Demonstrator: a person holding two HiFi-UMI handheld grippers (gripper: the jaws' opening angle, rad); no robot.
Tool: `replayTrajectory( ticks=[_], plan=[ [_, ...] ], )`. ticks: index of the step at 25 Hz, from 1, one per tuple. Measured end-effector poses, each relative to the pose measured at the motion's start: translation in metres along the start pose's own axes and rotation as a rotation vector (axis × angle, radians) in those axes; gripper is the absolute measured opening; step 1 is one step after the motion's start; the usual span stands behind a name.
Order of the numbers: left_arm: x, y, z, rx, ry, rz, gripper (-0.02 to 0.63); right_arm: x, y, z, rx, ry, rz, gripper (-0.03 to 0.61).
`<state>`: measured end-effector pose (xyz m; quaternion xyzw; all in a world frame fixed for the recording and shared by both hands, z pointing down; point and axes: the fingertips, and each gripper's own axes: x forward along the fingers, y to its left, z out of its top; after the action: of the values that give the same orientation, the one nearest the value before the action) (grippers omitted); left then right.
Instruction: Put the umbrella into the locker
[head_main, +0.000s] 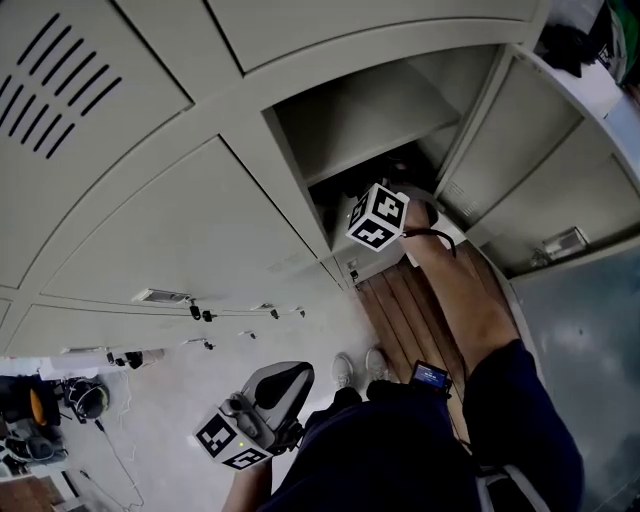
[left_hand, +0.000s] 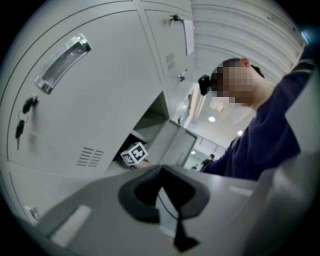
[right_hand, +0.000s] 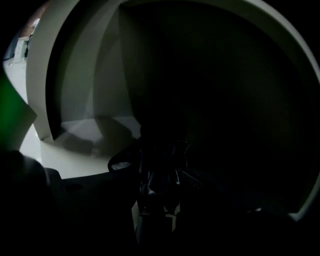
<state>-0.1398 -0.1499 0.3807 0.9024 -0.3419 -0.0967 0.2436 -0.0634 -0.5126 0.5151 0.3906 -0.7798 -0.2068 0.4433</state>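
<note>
A wall of grey lockers fills the view, with one door (head_main: 530, 170) standing open. The right gripper (right_hand: 156, 212) is inside that open locker (head_main: 292, 165), its jaws clamped on the folded dark umbrella (right_hand: 160, 170). The umbrella's long axis runs straight ahead from the jaws into the dim interior. The left gripper (head_main: 283, 385) hangs low and well apart, jaws together and empty, so the placing likely falls to the right.

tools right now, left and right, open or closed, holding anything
Left tool: closed, nothing in it.
Right tool: closed on the umbrella.
</note>
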Motion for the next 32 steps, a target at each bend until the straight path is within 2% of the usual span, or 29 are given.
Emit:
replayTrajectory(
  ticks=[3,16,24,29,32],
  plan=[
    [0.004,0.003,-0.001,-0.003,0.004,0.018,0.003,0.012,0.0,-0.001,-0.024,-0.005,0.006,0.192],
    [0.02,0.007,0.003,0.008,0.0,0.065,0.003,0.044,0.0,-0.006,0.038,-0.022,0.123,0.193],
    [0.028,0.002,0.002,0.015,0.003,0.059,0.003,0.044,-0.002,-0.009,0.053,-0.041,0.129,0.231],
    [0.033,-0.003,0.002,0.023,0.007,0.036,0.003,0.025,-0.007,-0.004,0.083,-0.084,0.123,0.27],
    [0.035,-0.007,0.001,0.026,0.006,0.018,0.003,0.004,-0.012,-0.001,0.105,-0.126,0.091,0.275]
  ],
)
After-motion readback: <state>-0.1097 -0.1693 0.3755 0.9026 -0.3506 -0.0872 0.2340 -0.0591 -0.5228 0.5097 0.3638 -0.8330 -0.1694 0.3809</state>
